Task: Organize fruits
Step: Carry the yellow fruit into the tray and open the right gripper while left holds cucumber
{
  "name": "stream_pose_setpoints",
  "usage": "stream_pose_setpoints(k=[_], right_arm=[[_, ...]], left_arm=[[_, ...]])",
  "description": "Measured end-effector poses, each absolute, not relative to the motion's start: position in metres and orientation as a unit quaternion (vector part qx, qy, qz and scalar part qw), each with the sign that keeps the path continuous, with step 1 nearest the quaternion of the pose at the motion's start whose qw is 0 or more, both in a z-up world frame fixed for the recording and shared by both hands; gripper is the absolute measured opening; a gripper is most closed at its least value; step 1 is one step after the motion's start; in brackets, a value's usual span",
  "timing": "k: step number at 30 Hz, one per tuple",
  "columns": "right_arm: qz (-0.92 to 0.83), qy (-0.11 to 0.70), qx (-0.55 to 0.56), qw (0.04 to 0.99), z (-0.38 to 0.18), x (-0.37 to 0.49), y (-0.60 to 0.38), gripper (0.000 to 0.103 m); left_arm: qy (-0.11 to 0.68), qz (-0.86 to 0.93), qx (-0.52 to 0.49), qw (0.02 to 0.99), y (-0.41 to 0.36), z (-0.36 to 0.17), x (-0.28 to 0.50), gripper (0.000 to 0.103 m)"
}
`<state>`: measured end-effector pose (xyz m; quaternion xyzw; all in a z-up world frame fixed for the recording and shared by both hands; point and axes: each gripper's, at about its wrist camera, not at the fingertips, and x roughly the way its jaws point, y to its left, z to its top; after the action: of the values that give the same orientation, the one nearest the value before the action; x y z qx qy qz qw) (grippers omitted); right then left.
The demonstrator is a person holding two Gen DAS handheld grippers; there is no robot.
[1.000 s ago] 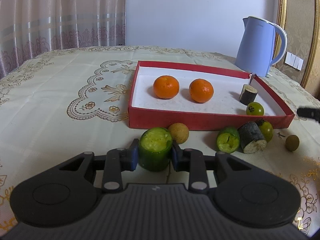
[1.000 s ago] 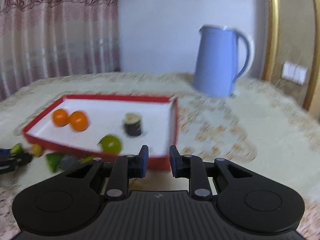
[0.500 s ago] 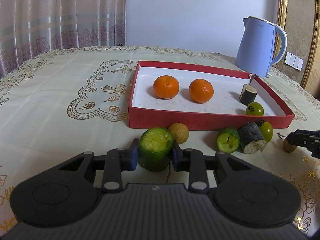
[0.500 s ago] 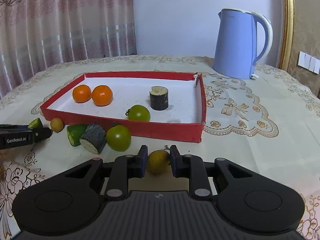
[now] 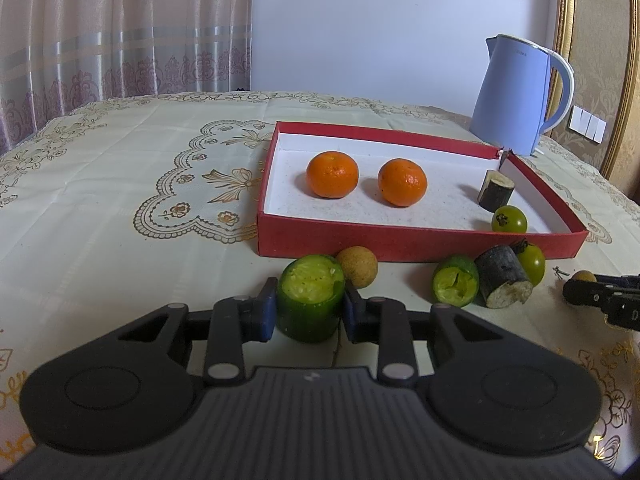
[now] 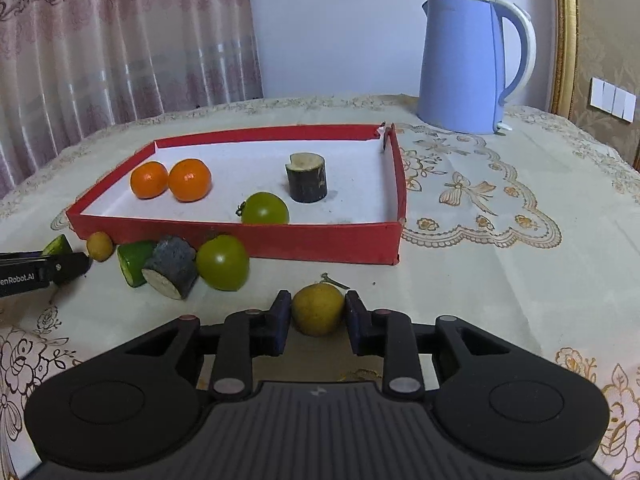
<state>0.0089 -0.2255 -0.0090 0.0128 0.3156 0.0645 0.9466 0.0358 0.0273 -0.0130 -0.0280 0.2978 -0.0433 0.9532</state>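
My left gripper (image 5: 310, 311) is shut on a green cucumber piece (image 5: 311, 302) standing on the tablecloth in front of the red tray (image 5: 400, 242). My right gripper (image 6: 318, 317) has its pads against a yellow-brown longan (image 6: 318, 309) on the cloth, in front of the tray (image 6: 320, 242). In the tray lie two oranges (image 5: 332, 174), a dark sugarcane piece (image 5: 495, 190) and a green tomato (image 5: 509, 220). Outside lie another longan (image 5: 357, 267), a cucumber piece (image 5: 456, 286), a sugarcane piece (image 5: 504, 282) and a green tomato (image 5: 532, 262).
A blue kettle (image 6: 470, 64) stands behind the tray at the right. The embroidered tablecloth (image 5: 120, 200) covers the table. Curtains hang behind. The left gripper's fingertip also shows at the left edge of the right wrist view (image 6: 60, 266).
My right gripper has swung over and come down around the longan in front of the tray. The left gripper has held still on the cucumber piece.
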Motion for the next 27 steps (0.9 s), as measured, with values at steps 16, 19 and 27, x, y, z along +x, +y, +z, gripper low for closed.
stream_pose_setpoints(k=[16, 19, 27], right_arm=[[0.045, 0.285, -0.036, 0.957, 0.022, 0.080, -0.221, 0.028], [0.040, 0.291, -0.039, 0.955, 0.017, 0.091, -0.216, 0.028], [0.027, 0.318, -0.021, 0.947, 0.000, 0.112, -0.218, 0.028]], left_arm=[[0.298, -0.044, -0.028, 0.953, 0.027, -0.013, 0.036, 0.028], [0.298, -0.044, -0.026, 0.953, 0.026, -0.013, 0.036, 0.028], [0.298, -0.045, -0.025, 0.953, 0.029, -0.013, 0.036, 0.028]])
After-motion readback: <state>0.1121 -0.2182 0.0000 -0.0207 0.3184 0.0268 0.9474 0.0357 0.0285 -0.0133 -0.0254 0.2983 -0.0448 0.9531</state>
